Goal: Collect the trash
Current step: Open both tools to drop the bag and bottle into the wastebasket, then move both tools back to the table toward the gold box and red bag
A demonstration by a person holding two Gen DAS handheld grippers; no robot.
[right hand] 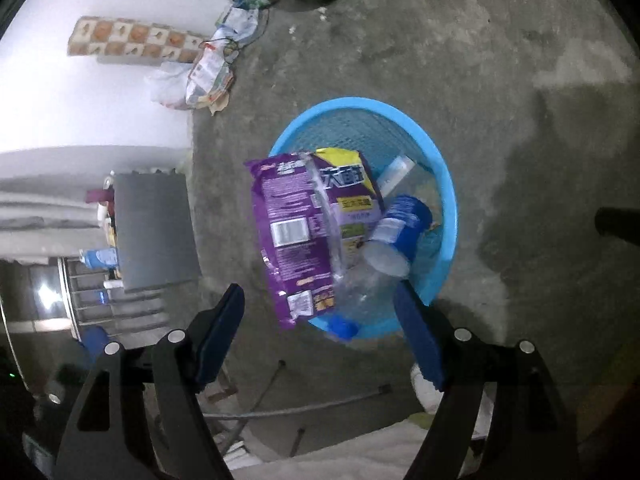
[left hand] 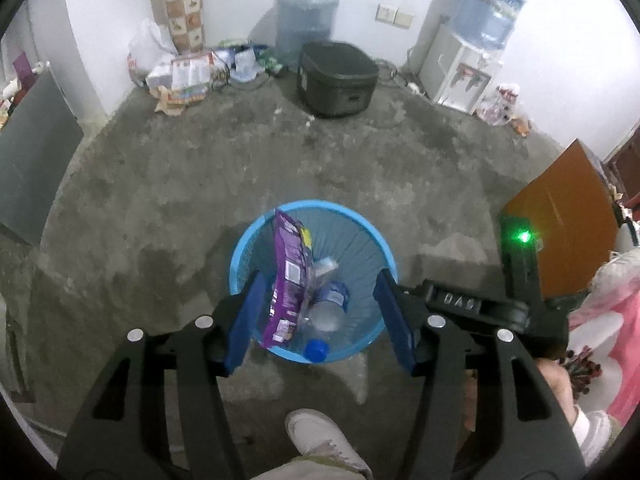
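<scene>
Left wrist view: your left tool hangs over the blue basket, which stands on the bare concrete floor. Its blue pads are spread, one on either side of the basket's near rim, and press on nothing. A purple snack bag stands on edge in the gap between them, apart from both pads, its lower end inside the basket. Beside the bag a clear plastic bottle with a blue cap lies against the basket's near wall. Your white shoe shows at the lower edge. Your right tool's body, with its green lamp, enters at the right edge.

Right wrist view: your right tool is also spread wide, with nothing pinched. The purple snack bag leans over the left rim of the blue basket, and the clear plastic bottle rests just beside it inside.

Far edge of the floor, along the wall: a black box, a large water jug, a water dispenser and a heap of bags and papers.
</scene>
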